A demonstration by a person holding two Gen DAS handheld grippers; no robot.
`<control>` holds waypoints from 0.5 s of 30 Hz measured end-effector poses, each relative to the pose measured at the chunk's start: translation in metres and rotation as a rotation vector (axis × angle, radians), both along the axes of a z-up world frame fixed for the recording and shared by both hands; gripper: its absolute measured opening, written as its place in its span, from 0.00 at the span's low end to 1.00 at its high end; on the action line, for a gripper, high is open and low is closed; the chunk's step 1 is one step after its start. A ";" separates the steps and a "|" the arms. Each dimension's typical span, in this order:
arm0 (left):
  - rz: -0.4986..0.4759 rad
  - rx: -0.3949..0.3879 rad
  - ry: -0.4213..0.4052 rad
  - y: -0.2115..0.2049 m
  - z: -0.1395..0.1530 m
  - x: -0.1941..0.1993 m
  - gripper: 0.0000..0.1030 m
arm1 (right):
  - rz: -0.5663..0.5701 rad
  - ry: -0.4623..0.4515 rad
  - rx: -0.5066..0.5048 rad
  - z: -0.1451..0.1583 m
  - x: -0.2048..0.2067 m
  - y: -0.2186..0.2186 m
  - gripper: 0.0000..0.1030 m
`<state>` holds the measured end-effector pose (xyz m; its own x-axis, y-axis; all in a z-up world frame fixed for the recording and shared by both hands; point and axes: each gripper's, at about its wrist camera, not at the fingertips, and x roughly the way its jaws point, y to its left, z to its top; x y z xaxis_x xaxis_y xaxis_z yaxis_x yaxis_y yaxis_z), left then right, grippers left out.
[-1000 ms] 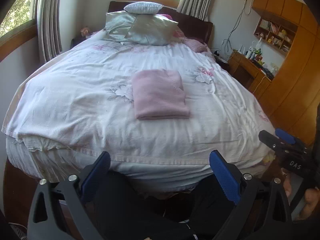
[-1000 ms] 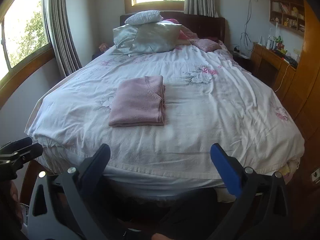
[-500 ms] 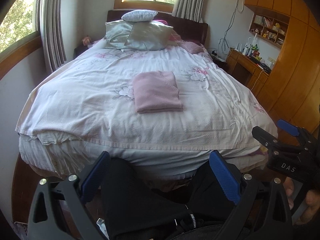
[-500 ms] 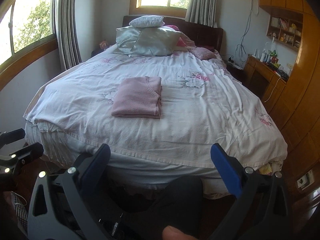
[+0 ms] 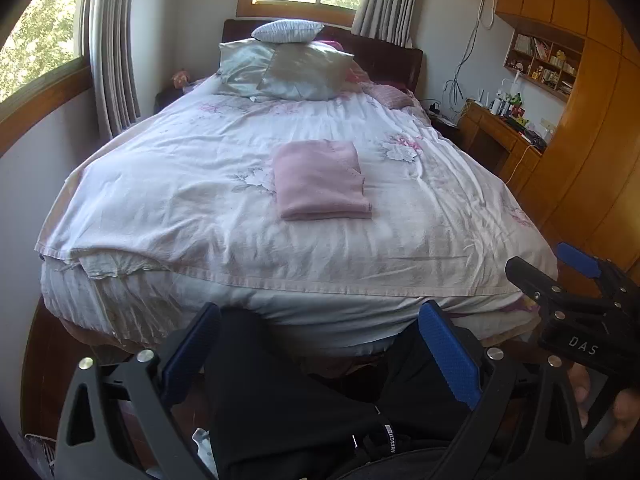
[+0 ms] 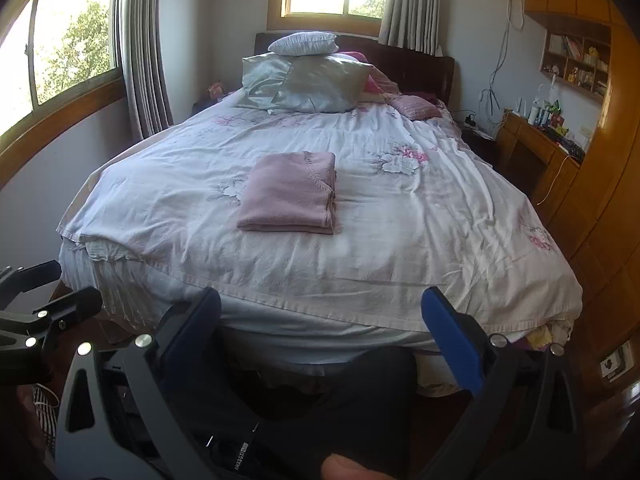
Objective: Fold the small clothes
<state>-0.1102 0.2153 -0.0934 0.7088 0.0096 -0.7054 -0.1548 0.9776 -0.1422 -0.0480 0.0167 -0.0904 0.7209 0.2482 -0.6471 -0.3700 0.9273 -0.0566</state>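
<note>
A pink garment (image 5: 320,180) (image 6: 290,192) lies folded into a neat rectangle in the middle of the bed (image 5: 200,216) (image 6: 420,240), on the white floral cover. My left gripper (image 5: 320,344) hangs open below the foot of the bed, well short of the garment, with nothing between its blue pads. My right gripper (image 6: 320,328) is open too, held off the foot of the bed and empty. In the left wrist view the right gripper (image 5: 576,280) shows at the right edge. In the right wrist view the left gripper (image 6: 48,300) shows at the left edge.
Pillows (image 5: 288,64) (image 6: 308,76) are piled at the headboard. A wooden desk (image 5: 500,132) (image 6: 536,140) and tall wardrobe stand right of the bed. Curtains and windows line the left wall. The person's dark trouser legs (image 5: 280,400) fill the space below both grippers.
Both grippers have drawn back and lowered away from the bed, so the bed and garment look smaller and farther. The garment lies unmoved. Both stay open.
</note>
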 end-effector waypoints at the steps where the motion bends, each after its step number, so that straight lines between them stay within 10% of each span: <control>1: -0.001 0.000 0.002 0.000 -0.001 0.001 0.96 | 0.000 -0.001 -0.002 0.000 0.000 0.000 0.97; 15: -0.002 -0.010 0.003 0.003 -0.001 0.011 0.96 | 0.002 -0.006 0.009 0.004 0.013 0.002 0.97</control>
